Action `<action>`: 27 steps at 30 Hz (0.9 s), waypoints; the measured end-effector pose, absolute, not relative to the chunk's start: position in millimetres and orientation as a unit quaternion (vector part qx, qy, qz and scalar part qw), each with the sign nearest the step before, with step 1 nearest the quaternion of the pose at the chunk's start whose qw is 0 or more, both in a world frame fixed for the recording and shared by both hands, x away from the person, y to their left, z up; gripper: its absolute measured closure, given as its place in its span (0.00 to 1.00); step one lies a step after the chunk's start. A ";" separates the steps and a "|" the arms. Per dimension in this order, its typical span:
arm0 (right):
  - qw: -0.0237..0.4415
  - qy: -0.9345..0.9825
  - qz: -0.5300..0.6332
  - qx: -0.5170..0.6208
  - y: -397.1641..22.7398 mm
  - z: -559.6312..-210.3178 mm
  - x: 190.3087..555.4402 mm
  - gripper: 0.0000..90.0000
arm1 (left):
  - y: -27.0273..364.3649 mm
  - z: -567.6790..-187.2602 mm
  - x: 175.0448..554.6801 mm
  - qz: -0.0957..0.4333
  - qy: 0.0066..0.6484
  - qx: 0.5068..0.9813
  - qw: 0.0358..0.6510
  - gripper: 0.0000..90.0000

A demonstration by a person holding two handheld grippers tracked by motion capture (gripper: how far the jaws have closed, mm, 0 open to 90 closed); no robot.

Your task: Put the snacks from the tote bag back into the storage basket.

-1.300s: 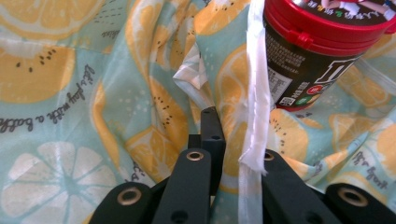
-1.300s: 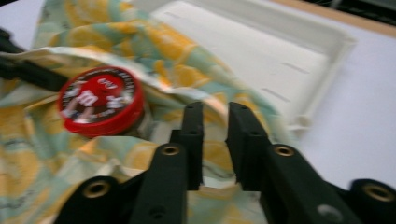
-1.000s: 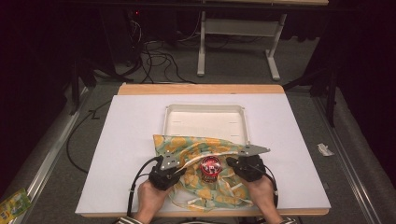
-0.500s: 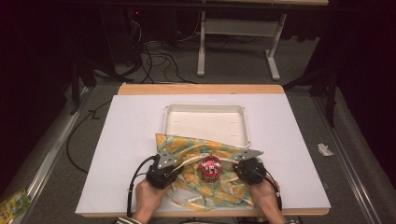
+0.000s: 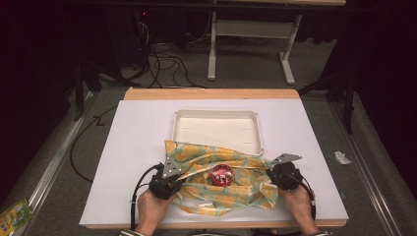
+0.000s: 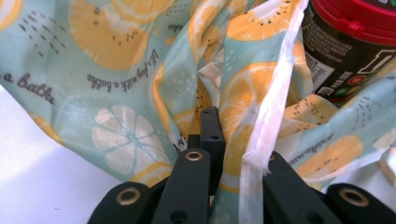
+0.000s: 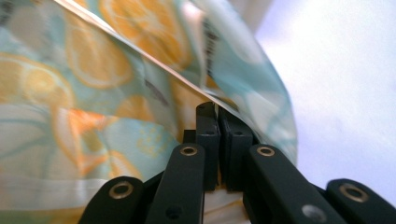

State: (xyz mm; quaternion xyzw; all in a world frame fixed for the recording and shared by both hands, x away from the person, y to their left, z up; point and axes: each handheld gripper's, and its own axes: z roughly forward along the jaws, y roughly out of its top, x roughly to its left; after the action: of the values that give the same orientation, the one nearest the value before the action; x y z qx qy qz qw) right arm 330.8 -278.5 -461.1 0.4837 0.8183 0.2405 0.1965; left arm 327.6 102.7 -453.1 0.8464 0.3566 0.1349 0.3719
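Both claws clamped tight on the fruit-print cloth (image 5: 221, 184) at lower centre on the desk (image 5: 128, 147) — left claw (image 6: 219, 126), right claw (image 7: 223, 119) — lift edges evenly w/o tipping the red-lidded jar (image 5: 222, 174) mid-cloth.

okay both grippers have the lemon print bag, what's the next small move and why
Probably spread the bag's mouth wider. Each hand-held gripper, left and right, is shut on an edge of the fabric bag, and the red-lidded jar stands between them, cloth bunched around it, so it is not yet free.
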 end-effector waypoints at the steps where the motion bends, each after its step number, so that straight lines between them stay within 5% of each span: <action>1: 0.198 0.818 0.239 0.485 -280.1 -461.8 330.9 0.99 | 102.5 -453.3 327.4 0.135 0.356 0.847 0.370 0.99; 18: 0.217 0.812 0.247 0.483 -292.8 -465.3 330.3 1.00 | 112.2 -465.0 322.3 0.116 0.366 0.850 0.362 0.94; 27: 0.224 0.804 0.267 0.482 -295.9 -469.4 326.8 1.00 | 118.1 -436.7 312.9 0.146 0.346 0.834 0.404 0.57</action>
State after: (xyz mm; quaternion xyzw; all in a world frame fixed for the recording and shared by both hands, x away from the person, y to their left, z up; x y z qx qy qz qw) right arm 326.8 -295.9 -469.4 0.4824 0.8038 0.2670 0.2236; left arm 312.9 118.1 -436.7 0.8340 0.3462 0.1456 0.4042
